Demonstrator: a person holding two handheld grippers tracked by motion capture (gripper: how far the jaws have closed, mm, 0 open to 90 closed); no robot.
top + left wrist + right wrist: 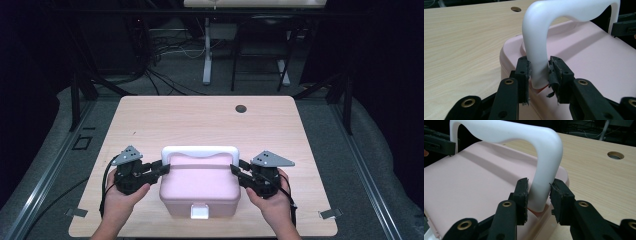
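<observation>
A pale pink plastic lunch box (pixel 201 187) sits near the front edge of the light wooden counter (pixel 150 120). The left tongs (pixel 539 72) and the right tongs (pixel 538 195) each clench a leg of its white arched plastic handle (pixel 200 150). Uneven pulling could twist the handle, and the frayed pads (pixel 552 82) may slip on the smooth plastic.
</observation>
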